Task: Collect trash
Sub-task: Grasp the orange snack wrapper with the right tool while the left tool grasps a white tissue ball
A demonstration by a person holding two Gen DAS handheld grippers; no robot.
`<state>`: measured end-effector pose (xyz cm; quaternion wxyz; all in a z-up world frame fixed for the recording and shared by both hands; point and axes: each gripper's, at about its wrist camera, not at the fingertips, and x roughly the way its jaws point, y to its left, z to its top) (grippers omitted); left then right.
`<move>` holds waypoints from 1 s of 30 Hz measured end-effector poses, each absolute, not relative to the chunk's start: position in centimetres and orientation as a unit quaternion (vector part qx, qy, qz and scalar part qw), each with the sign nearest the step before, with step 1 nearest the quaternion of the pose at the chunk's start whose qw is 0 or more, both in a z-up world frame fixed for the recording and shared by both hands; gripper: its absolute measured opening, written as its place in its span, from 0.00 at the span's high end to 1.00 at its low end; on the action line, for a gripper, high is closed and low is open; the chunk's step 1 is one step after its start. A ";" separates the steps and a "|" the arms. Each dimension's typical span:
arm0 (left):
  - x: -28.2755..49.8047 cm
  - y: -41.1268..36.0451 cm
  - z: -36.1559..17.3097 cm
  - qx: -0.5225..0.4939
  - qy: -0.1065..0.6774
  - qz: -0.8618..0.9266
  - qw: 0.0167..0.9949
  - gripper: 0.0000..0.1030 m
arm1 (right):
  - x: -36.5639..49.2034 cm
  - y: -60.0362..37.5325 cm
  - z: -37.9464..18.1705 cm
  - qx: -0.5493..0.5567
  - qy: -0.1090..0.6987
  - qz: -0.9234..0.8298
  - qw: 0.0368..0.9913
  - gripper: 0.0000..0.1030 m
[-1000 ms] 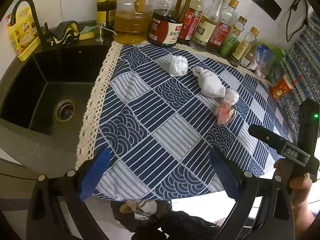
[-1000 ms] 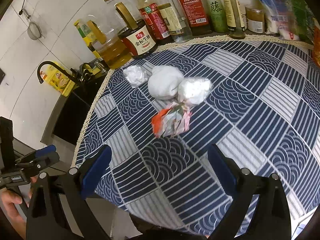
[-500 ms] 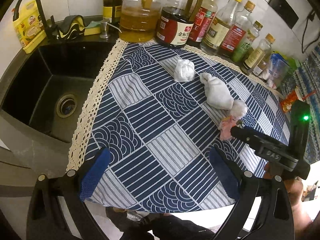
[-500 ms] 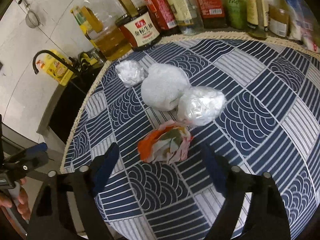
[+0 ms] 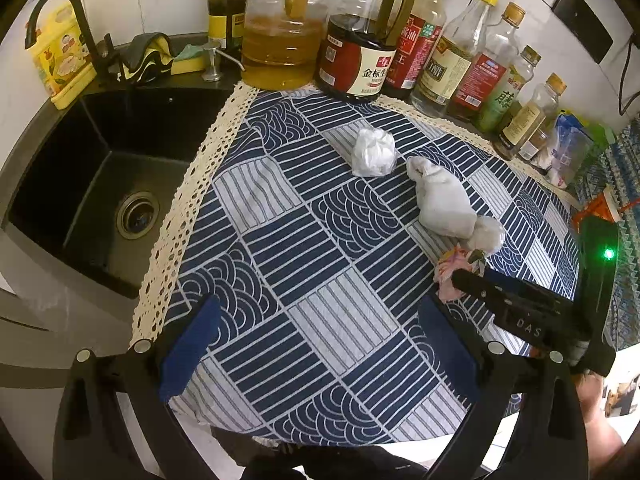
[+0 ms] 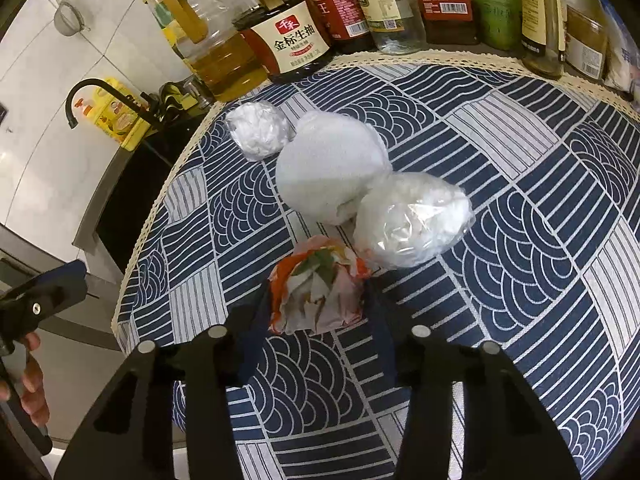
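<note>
1. The left hand-held gripper (image 5: 316, 344) hangs over the near edge of the counter (image 5: 304, 240), its blue-padded fingers spread wide and holding nothing. The black sink (image 5: 100, 184) lies off to its left, well apart.
2. Ahead of the left hand-held gripper and slightly to its right sits a crumpled white plastic wad (image 5: 374, 152). It looks feather-light and springy. A pinch across its middle should do.
3. Further right of it lies a white cloth-like bundle (image 5: 440, 200), soft and limp. It would probably sag if taken by an end, so the thick middle is the better hold.
4. Touching that bundle's right end is a clear plastic ball (image 6: 412, 224), just ahead and right of the right hand-held gripper (image 6: 316, 312). The film looks slippery and will crush.
5. The orange and pink crumpled wrapper (image 6: 318, 294) sits on the counter between the right hand-held gripper's fingers, which flank it closely. Whether they already press on it I cannot tell. The paper looks light and crushable, so squeezing across its widest part should hold.
6. A row of sauce bottles (image 6: 296, 36) stands far ahead, well apart.
</note>
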<state>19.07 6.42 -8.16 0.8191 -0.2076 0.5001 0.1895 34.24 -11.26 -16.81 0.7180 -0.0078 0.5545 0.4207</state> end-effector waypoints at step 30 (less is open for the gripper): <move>33.6 9.6 -10.8 -0.191 0.520 0.163 0.817 0.08 | 34.8 -18.0 -15.5 0.054 0.550 0.448 0.703 0.60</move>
